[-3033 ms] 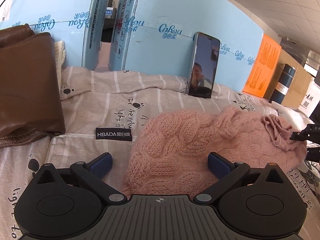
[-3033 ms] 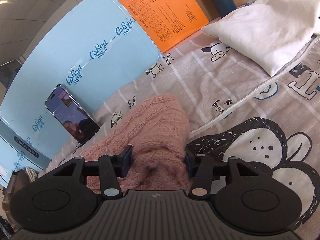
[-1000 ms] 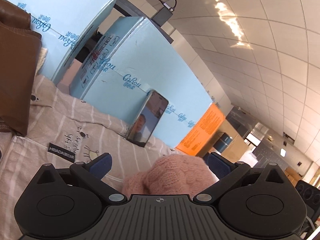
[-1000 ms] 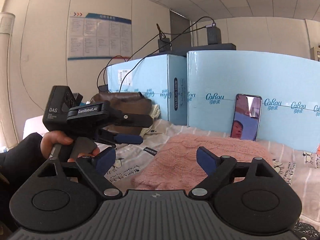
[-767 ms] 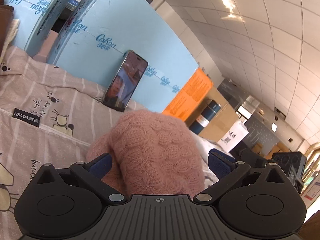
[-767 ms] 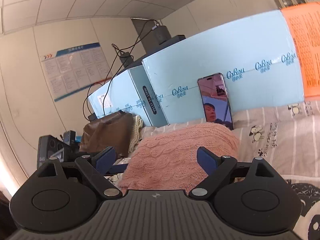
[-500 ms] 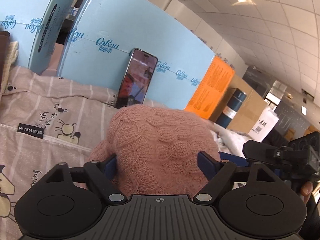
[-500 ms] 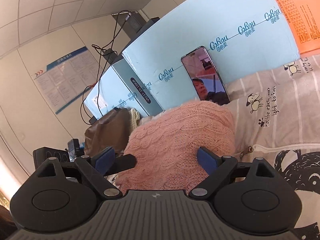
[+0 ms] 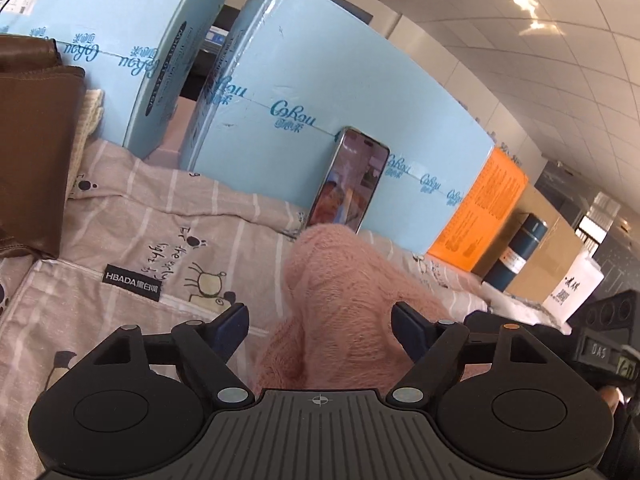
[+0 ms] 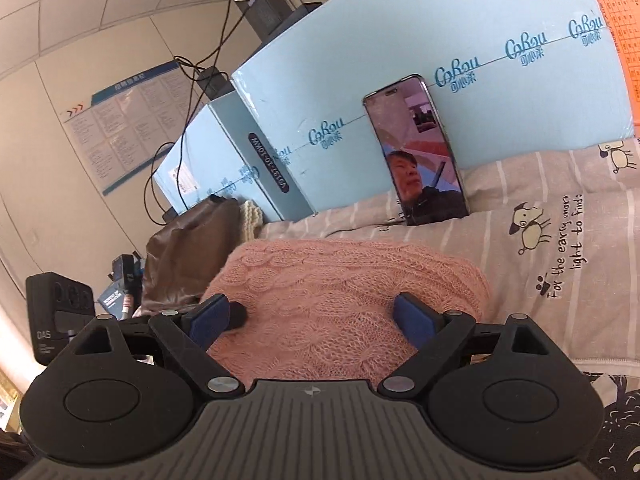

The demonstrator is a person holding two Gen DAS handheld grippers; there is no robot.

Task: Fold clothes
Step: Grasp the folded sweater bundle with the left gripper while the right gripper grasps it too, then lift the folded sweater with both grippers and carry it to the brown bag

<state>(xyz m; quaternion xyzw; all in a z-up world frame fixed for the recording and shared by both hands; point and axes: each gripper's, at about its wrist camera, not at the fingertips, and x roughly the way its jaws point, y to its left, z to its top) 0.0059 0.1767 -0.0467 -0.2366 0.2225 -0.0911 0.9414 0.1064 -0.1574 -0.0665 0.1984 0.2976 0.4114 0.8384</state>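
Your left gripper [image 9: 320,326] has its jaws spread wide, and the pink sweater [image 9: 344,312] bulges up between the blue pads [image 9: 230,326] without either one pressing on it. Your right gripper [image 10: 316,318] is spread just as wide, with the sweater [image 10: 340,292] lying bunched between its pads [image 10: 414,320] on the bedsheet [image 10: 560,248].

From the left view the sweater is a blurred mound that covers the foot of the phone [image 9: 348,182], which leans on a blue box [image 9: 304,112]. Only this view shows the orange box [image 9: 484,212], the dark bottle [image 9: 516,256] and the brown jacket [image 9: 32,152].

From the right view the knit pattern is sharp and the whole phone [image 10: 416,152] stands clear beyond it. Only here do you see the wall chart [image 10: 120,120] and the cables [image 10: 192,80] above the boxes.
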